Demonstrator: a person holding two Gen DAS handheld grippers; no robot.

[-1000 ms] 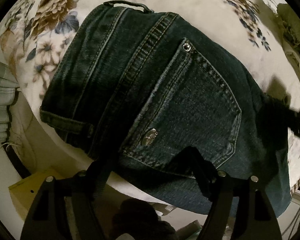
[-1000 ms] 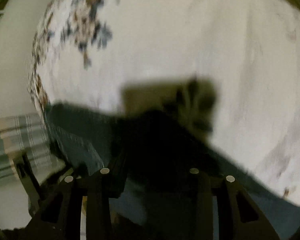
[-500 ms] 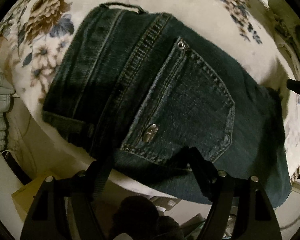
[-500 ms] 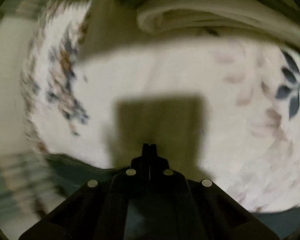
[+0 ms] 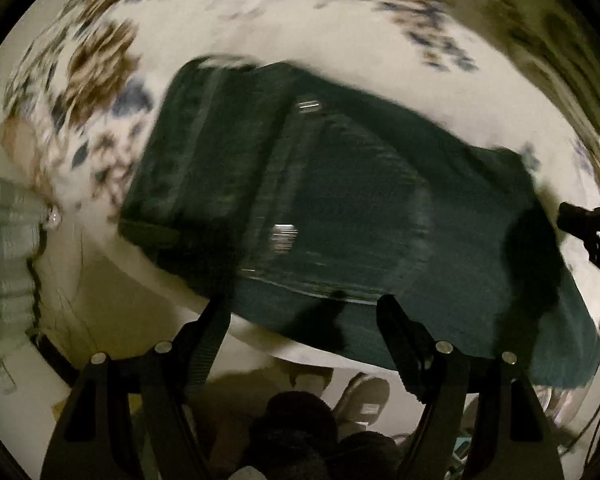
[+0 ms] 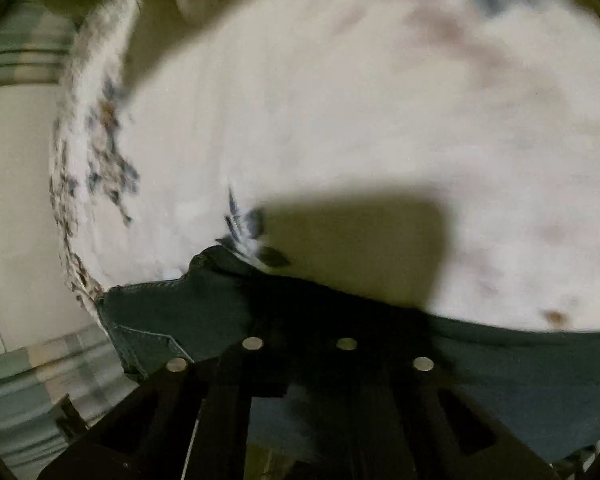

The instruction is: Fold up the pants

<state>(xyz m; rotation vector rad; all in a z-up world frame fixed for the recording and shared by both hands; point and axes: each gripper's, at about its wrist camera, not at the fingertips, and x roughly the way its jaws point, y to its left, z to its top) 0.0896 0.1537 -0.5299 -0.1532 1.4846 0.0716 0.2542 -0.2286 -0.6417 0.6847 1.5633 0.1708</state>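
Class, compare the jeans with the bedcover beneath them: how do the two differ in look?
The jeans are plain dark denim; the bedcover is pale with brown and blue flowers. The jeans are a compact bundle with a stitched pocket; the bedcover spreads wide around them. Both are cloth.

Left black two-finger gripper [image 5: 304, 312]: fingers spread wide, nothing between them, pointing forward and down, view motion-blurred. Right black two-finger gripper [image 6: 300, 320]: tips lost in shadow, gap unclear; also visible at the left view's right edge, tip pointing left.
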